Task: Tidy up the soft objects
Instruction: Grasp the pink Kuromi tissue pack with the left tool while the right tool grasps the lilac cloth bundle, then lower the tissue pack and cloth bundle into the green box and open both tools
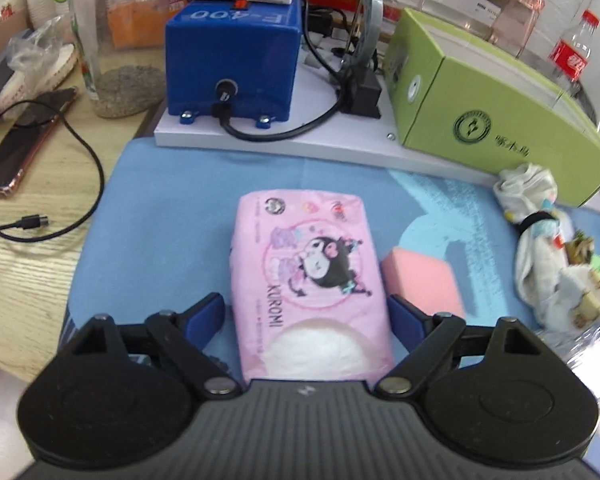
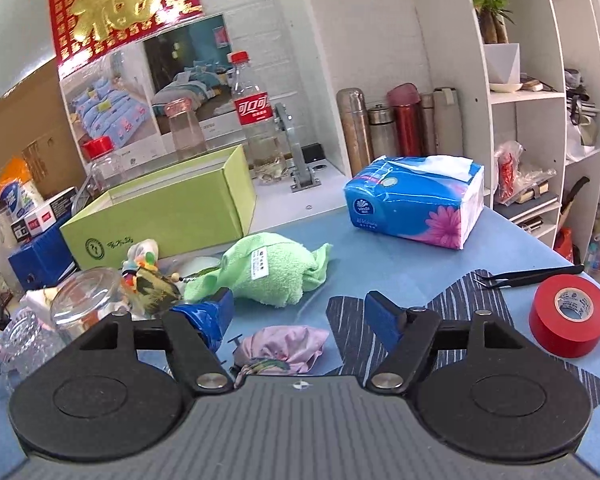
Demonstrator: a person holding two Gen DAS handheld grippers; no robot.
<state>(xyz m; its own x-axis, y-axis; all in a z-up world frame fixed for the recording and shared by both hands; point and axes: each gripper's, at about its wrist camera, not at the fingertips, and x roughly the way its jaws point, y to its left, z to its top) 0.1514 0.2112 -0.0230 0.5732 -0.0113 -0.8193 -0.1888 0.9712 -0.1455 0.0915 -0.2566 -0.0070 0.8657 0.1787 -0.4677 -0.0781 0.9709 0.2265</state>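
In the left wrist view a pink Kuromi tissue pack (image 1: 308, 272) lies on the blue mat (image 1: 172, 200), between the fingers of my left gripper (image 1: 306, 312). The jaws are wide and sit at the pack's sides; I cannot tell if they press it. A pink sponge (image 1: 420, 280) lies just right of the pack. A white patterned cloth bundle (image 1: 540, 248) lies at the right. In the right wrist view my right gripper (image 2: 300, 312) is open and empty above a pink cloth pouch (image 2: 288, 346). A green towel (image 2: 272, 272) and a blue tissue pack (image 2: 420, 200) lie beyond.
A green box stands at the mat's far edge (image 1: 500, 92) (image 2: 172, 208). A blue machine (image 1: 232, 56) on a white base, a phone (image 1: 24, 140) and a cable lie to the left. Glass jars (image 2: 80, 300), red tape (image 2: 568, 320), tweezers (image 2: 528, 276) and a cola bottle (image 2: 256, 120) surround the right gripper.
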